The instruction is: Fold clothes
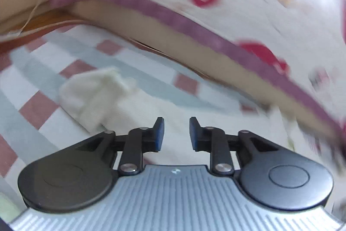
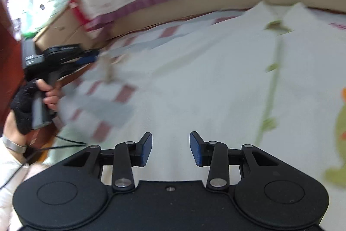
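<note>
A white shirt point(image 2: 216, 70) with a collar, green button placket and a green-orange print lies flat on the checked bedsheet point(image 2: 103, 105). My right gripper point(image 2: 170, 148) is open and empty, hovering over the shirt's lower part. My left gripper point(image 1: 176, 133) is open and empty above the sheet, near a small crumpled white cloth point(image 1: 95, 92). The left gripper also shows in the right wrist view point(image 2: 86, 57), held by a gloved hand at the shirt's left side. Both views are motion-blurred.
A white quilt with red prints and a purple border point(image 1: 194, 21) hangs over a cardboard box point(image 2: 71, 29) along the far edge. A reddish wooden bed frame point(image 2: 10, 70) runs on the left. A black cable point(image 2: 64, 142) trails near the bed edge.
</note>
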Demonstrator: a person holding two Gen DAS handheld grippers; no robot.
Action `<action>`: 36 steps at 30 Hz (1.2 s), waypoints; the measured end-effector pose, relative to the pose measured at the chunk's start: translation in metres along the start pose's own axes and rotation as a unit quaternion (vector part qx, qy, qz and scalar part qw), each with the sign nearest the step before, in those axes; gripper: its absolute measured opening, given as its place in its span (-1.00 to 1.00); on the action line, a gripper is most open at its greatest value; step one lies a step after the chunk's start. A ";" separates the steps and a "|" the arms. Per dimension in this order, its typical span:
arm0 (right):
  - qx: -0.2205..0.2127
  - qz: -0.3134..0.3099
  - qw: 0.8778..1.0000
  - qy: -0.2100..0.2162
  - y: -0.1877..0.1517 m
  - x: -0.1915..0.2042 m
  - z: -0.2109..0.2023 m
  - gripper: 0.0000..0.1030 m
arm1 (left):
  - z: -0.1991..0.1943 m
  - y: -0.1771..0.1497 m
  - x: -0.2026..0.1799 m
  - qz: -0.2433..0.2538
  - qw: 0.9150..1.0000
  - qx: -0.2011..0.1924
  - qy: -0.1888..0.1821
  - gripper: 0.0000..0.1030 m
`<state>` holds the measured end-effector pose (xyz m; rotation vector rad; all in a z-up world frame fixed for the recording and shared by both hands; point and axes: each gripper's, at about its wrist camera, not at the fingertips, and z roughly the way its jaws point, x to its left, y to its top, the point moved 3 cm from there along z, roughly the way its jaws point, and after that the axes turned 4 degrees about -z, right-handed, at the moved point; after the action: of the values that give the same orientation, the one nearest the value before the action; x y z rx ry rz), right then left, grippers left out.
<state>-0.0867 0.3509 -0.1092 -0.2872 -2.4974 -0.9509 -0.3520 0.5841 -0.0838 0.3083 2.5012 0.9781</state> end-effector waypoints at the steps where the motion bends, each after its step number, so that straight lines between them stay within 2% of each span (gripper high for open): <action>1: 0.006 -0.001 1.000 0.007 -0.004 0.006 -0.004 -0.14 | -0.011 -0.010 -0.013 0.035 0.999 0.018 -0.012 -0.52; 3: 0.013 -0.003 1.000 0.002 -0.010 0.009 -0.020 -0.14 | -0.036 -0.031 -0.037 0.099 0.992 0.058 -0.051 -0.49; 6: 0.021 0.006 0.999 -0.025 -0.026 -0.003 -0.059 -0.11 | -0.067 -0.070 -0.058 0.157 0.972 0.141 -0.107 -0.19; 7: 0.024 0.012 0.999 -0.036 -0.033 -0.009 -0.073 -0.10 | -0.075 -0.083 -0.062 0.168 0.963 0.171 -0.120 -0.09; 10: 0.031 0.033 0.997 -0.067 -0.060 -0.031 -0.119 -0.05 | -0.097 -0.122 -0.073 0.200 0.932 0.260 -0.157 -0.05; 11: 0.034 0.041 0.995 -0.079 -0.073 -0.041 -0.134 -0.04 | -0.100 -0.132 -0.074 0.203 0.925 0.281 -0.157 -0.04; 16: 0.029 0.130 0.982 -0.137 -0.153 -0.089 -0.202 -0.04 | -0.087 -0.154 -0.069 0.203 0.916 0.323 -0.126 0.08; 21: 0.009 0.205 0.970 -0.132 -0.215 -0.108 -0.246 -0.04 | -0.069 -0.173 -0.069 0.211 0.899 0.370 -0.102 0.15; 23: 0.001 0.234 0.964 -0.123 -0.234 -0.112 -0.254 -0.02 | -0.063 -0.178 -0.068 0.209 0.893 0.386 -0.094 0.15; 27: -0.017 0.256 0.959 -0.117 -0.258 -0.112 -0.257 0.03 | -0.057 -0.181 -0.064 0.181 0.891 0.408 -0.083 0.26; 30: -0.008 0.240 0.965 -0.105 -0.266 -0.105 -0.245 0.11 | -0.058 -0.190 -0.072 0.219 0.882 0.411 -0.078 0.31; 31: -0.003 0.223 0.968 -0.117 -0.267 -0.102 -0.239 0.15 | -0.060 -0.193 -0.075 0.241 0.881 0.400 -0.067 0.21; 32: 0.002 0.207 0.970 -0.128 -0.267 -0.100 -0.232 0.20 | -0.060 -0.196 -0.077 0.260 0.881 0.393 -0.053 -0.10; 33: 0.008 0.190 0.972 -0.140 -0.268 -0.098 -0.226 0.23 | -0.059 -0.198 -0.078 0.271 0.878 0.392 -0.043 -0.32; 34: 0.007 0.177 0.973 -0.147 -0.268 -0.096 -0.221 0.24 | -0.060 -0.199 -0.078 0.274 0.878 0.391 -0.046 -0.72; 35: -0.005 0.170 0.975 -0.146 -0.266 -0.096 -0.219 0.29 | -0.063 -0.199 -0.079 0.274 0.878 0.389 -0.054 -0.91; 36: -0.013 0.161 0.976 -0.145 -0.264 -0.094 -0.216 0.16 | -0.068 -0.197 -0.079 0.272 0.880 0.384 -0.062 -0.91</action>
<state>-0.0223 0.0070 -0.1643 -0.8660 -2.5820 -0.8563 -0.3237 0.3728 -0.1496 1.3216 2.6078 0.0487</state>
